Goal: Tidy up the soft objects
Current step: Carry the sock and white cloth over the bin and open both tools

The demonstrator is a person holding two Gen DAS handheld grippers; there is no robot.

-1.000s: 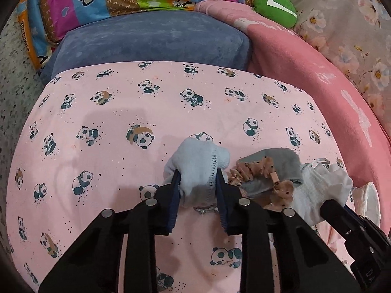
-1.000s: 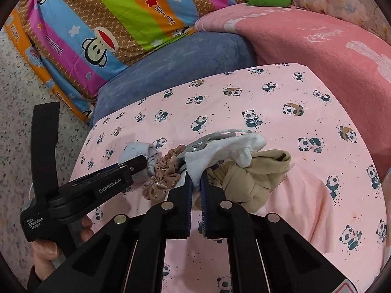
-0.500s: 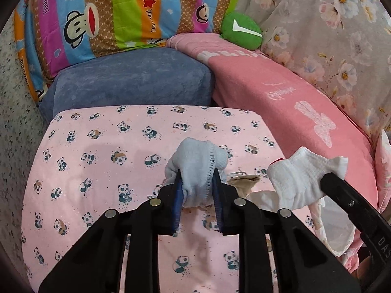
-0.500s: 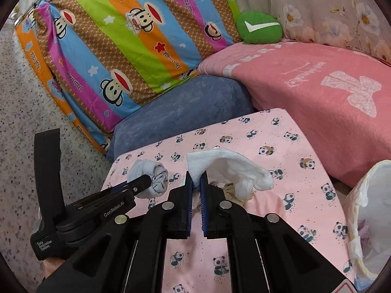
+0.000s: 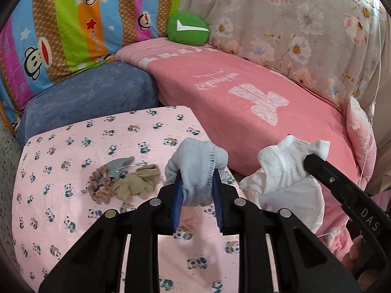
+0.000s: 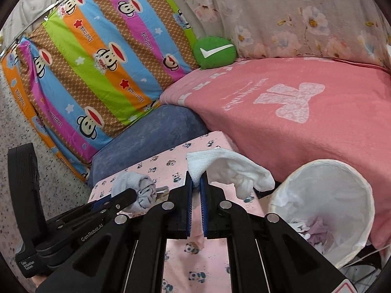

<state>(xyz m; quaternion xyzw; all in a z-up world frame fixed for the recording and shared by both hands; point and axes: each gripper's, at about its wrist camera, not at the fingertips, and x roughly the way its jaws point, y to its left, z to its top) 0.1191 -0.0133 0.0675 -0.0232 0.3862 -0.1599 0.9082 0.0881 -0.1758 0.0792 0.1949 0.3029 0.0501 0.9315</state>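
My left gripper (image 5: 196, 185) is shut on a rolled light blue sock (image 5: 195, 166), held up above the panda-print cushion (image 5: 73, 146). My right gripper (image 6: 196, 183) is shut on a white sock (image 6: 227, 168), which hangs to the right of its fingers. In the left wrist view the white sock (image 5: 283, 166) shows at the right, over a white basket (image 5: 303, 202). In the right wrist view the blue sock (image 6: 139, 190) sits at the left gripper's tip. A tan sock (image 5: 136, 183), a brown scrunchie (image 5: 100, 183) and a grey sock (image 5: 119, 167) lie on the cushion.
The white round basket (image 6: 325, 178) stands at the right beside the cushion, with a few small items inside. A pink blanket (image 6: 305, 112) covers the seat behind. A blue cushion (image 6: 151, 131), a striped monkey-print pillow (image 6: 97, 61) and a green round pillow (image 6: 215, 51) are further back.
Both grippers have lifted their socks off the pile and swung right toward the white basket, which has come into view. The tan sock, scrunchie and grey sock stay on the cushion.
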